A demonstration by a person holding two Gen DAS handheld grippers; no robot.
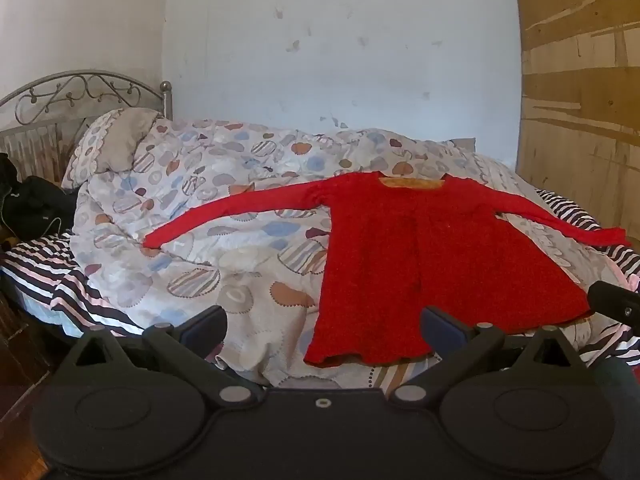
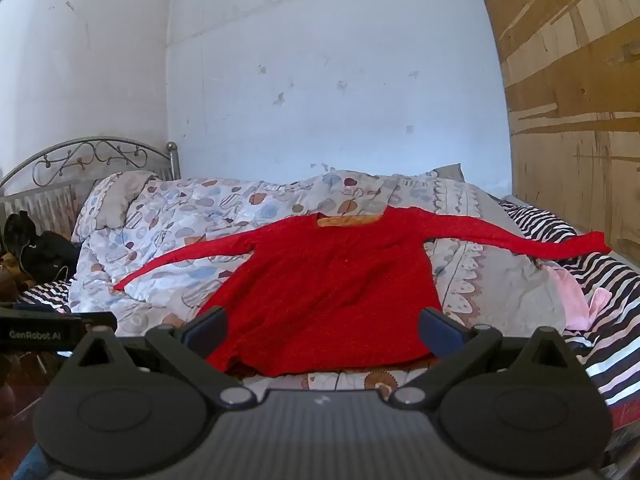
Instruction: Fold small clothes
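Observation:
A red long-sleeved top (image 1: 432,264) lies flat on the bed, both sleeves spread out sideways, neckline toward the wall. It also shows in the right wrist view (image 2: 332,296). My left gripper (image 1: 324,328) is open and empty, just short of the top's near hem and toward its left side. My right gripper (image 2: 322,330) is open and empty, hovering over the hem's middle. The right gripper's finger (image 1: 612,304) shows at the right edge of the left wrist view. The left gripper's body (image 2: 56,330) shows at the left edge of the right wrist view.
A rumpled patterned duvet (image 1: 208,216) covers the bed over a striped sheet (image 2: 600,344). A pillow (image 1: 116,140) and metal headboard (image 1: 76,92) stand far left. Dark clothes (image 1: 36,204) lie at the left. A pink cloth (image 2: 576,300) lies right. Wooden panelling (image 2: 572,120) stands right.

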